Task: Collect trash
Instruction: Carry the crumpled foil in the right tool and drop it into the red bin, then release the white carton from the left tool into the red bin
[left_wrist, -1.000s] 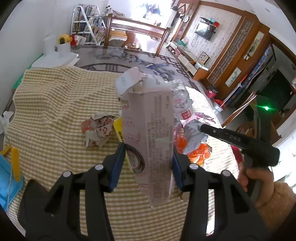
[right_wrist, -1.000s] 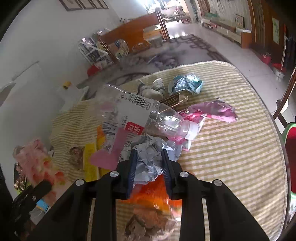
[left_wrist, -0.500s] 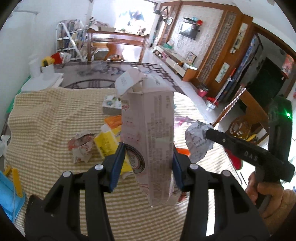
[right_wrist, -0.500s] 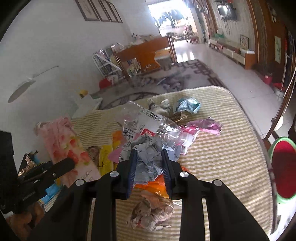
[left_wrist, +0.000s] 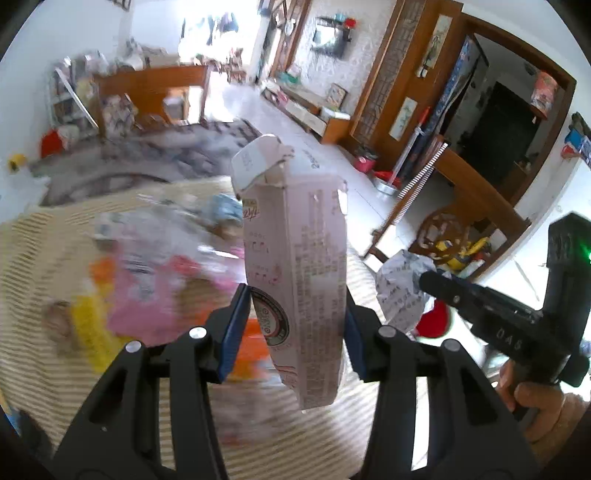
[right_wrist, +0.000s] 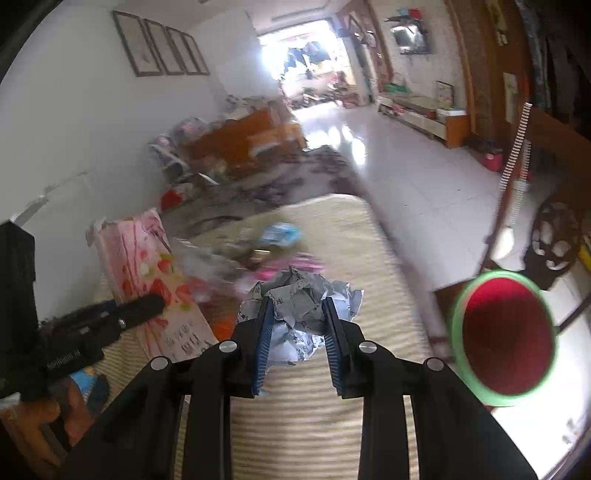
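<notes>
Carton (left_wrist: 299, 266) clamped in left gripper (left_wrist: 293, 321) (right gripper (right_wrist: 297, 332) pinches crumpled paper (right_wrist: 299, 302)).

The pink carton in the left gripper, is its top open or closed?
Open: the pink carton has torn flaps spread apart at its top, held in the left gripper.

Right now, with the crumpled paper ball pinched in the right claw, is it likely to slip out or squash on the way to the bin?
The crumpled paper ball looks light and soft, so it probably squashes rather than resists. The right claw is shut with creases bulging past both pads, so a slip seems unlikely. If dropped, its ragged shape would probably keep it from rolling far.
</notes>
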